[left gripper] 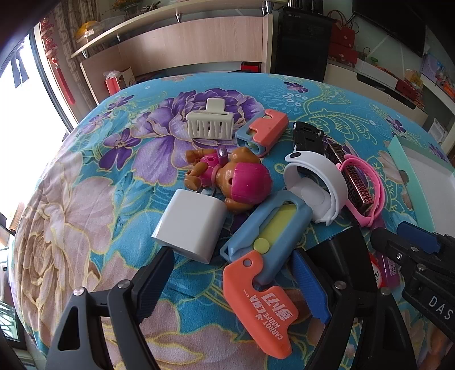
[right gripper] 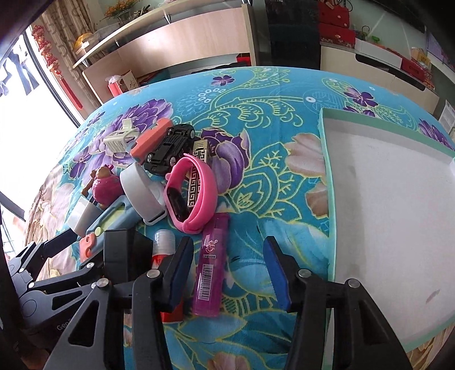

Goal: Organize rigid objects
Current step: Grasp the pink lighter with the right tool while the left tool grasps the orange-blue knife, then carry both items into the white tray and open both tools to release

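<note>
Beside tray (right gripper: pixel 327 159), bare cloth (right gripper: pixel 270 199), lighter (right gripper: pixel 210 270)

A bright window (left gripper: pixel 25 119) filled the left side of the frame, and strong daylight came in through it. Red hanging decorations (left gripper: pixel 57 65) dangled beside it, next to a patterned curtain (left gripper: pixel 64 34). Along the top ran a pale wooden cabinet (left gripper: pixel 184 48) with a long shelf (left gripper: pixel 159 22) above it. A tall black cabinet (left gripper: pixel 301 39) stood at the upper middle. At the upper right was a low white unit (right gripper: pixel 378 74) with red boxes (right gripper: pixel 335 31) on top.
</note>
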Available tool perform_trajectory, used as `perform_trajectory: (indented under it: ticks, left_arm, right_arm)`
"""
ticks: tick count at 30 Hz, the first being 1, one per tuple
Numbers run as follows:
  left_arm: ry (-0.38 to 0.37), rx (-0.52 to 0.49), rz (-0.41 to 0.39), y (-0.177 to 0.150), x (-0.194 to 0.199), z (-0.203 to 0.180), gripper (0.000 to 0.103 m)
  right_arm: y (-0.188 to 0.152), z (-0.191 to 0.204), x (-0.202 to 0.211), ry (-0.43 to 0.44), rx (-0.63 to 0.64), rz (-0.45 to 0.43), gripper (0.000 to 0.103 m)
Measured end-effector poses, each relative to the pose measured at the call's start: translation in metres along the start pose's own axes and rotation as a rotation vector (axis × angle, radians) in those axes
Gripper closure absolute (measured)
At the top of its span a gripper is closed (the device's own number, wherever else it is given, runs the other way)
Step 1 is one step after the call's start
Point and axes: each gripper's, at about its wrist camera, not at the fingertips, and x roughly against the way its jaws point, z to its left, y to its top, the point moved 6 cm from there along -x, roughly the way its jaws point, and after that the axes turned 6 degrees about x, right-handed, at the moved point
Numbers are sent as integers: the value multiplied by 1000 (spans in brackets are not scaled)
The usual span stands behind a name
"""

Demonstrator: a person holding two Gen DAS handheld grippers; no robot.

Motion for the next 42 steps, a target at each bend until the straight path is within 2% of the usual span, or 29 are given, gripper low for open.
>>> perform_trajectory:
  ticks: [7, 12, 15, 22, 32, 42]
  left_arm:
    - [-36, 21, -19, 2, -2, 4, 26]
    - [-56, 25, -37, 5, -2, 2, 38]
    - [-63, 16, -43, 4, 0, 0, 51]
    - [-25, -17, -57, -2, 6, 2, 53]
    - [0, -24, -72, -3, 17, 2, 54]
    - [1, -7, -153, 9, 44, 5, 55]
  right_arm:
    - [-2, 5, -4, -67, 62, 3, 54]
    - [-3, 4, -5, -100, 87, -5, 65]
    - [-3, 1, -4, -107, 85, -8, 71]
    - [-5, -1, -2, -123, 88, -6, 83]
    - [-2, -4, 11, -64, 46, -51, 83]
    - [7, -10, 34, -30, 4, -131, 83]
